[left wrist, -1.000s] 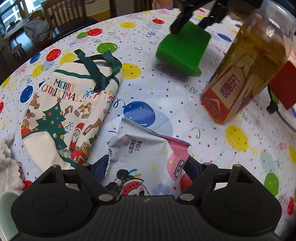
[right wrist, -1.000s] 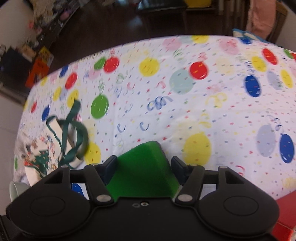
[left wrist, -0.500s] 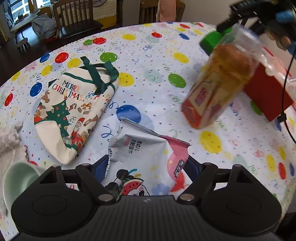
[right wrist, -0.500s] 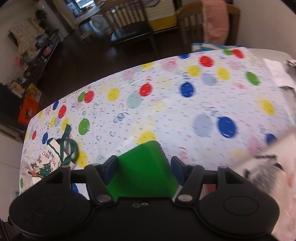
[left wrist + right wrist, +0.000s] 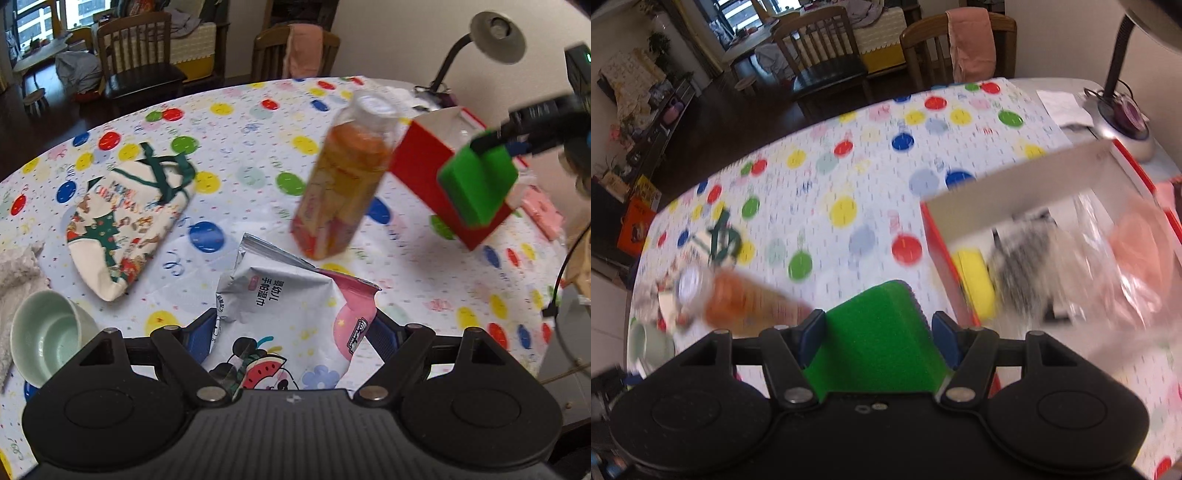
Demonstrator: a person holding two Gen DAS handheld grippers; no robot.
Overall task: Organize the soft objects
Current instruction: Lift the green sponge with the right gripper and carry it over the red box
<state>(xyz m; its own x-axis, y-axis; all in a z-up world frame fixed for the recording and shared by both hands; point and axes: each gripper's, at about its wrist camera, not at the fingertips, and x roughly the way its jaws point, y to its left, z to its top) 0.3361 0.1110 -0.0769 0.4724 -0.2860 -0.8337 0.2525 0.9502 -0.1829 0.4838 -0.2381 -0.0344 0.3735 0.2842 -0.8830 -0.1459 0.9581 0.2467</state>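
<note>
A: Start big. Where is the red box (image 5: 1015,177) against the right gripper (image 5: 877,332)?

B: Ahead and to that gripper's right on the bench (image 5: 258,122), open side up. By my reading the right hand is the nearer one, and the coming drop turns on bringing the green sponge (image 5: 875,332) over that near white wall.

A: And the grip?

B: Jaws part-way closed, pads pressing both sides of the sponge, its long axis running forward along the fingers.

A: The left gripper (image 5: 295,328)?

B: Wide, yet clamped on the wipes pack (image 5: 288,317), which is clear of the bench. The box lies well off to its upper right, beyond the tea bottle (image 5: 343,184).

A: What does each view add?

B: The right wrist view looks into the box: a yellow sponge (image 5: 975,280) and something in clear plastic, blurred. The left wrist view shows the box only from outside, but it shows the green sponge held in front of the box's red side, plus the Christmas bag (image 5: 125,218) and green bowl (image 5: 48,332).
</note>
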